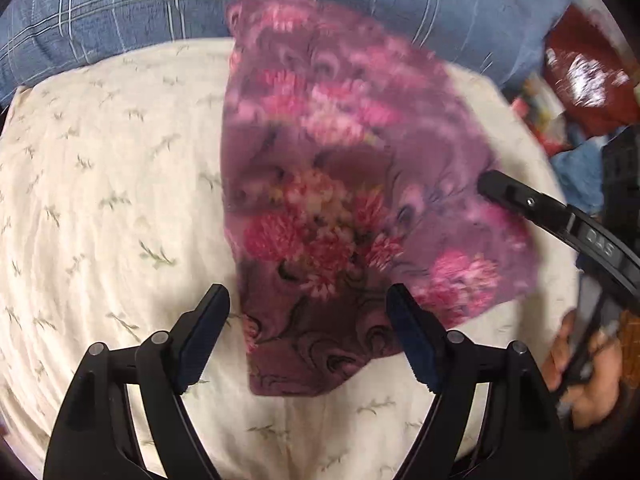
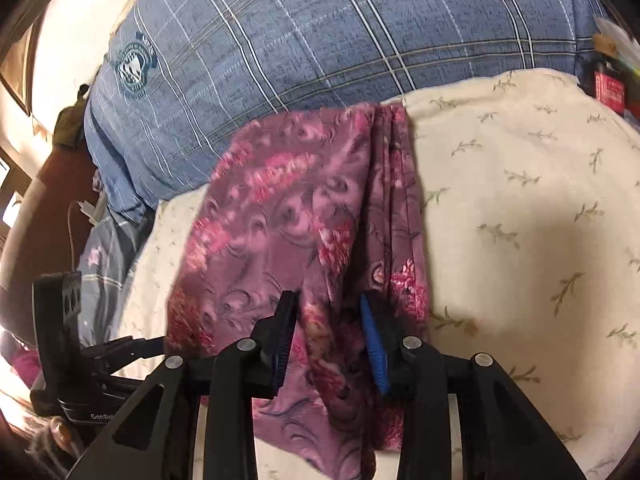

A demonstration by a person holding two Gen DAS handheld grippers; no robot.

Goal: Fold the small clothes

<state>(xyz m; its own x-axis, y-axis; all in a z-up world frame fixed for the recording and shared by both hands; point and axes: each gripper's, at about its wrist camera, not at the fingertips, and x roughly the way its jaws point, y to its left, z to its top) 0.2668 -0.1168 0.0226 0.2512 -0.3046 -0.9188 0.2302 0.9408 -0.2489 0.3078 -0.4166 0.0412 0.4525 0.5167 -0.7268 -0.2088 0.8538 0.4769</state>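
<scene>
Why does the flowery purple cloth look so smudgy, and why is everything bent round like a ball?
Left wrist view: the flowery purple cloth is smeared by motion blur, most at its top and right edge, while the left tool stays sharp. Right wrist view: the cloth is only a little blurry, and a soft shadow lies on the cream sheet. Both views: the fisheye lens bends the edges and darkens the corners.

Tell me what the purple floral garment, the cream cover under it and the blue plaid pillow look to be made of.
Purple floral garment: thin, soft printed cloth, matte; it drapes and pleats in loose folds. Possibly cotton or rayon.
Cream cover: light woven cotton by the look, matte, finely wrinkled, with small printed sprigs.
Blue plaid pillow: woven cloth with a heathered, denim-like texture and an emblem, printed or stitched; fibre unclear.
</scene>
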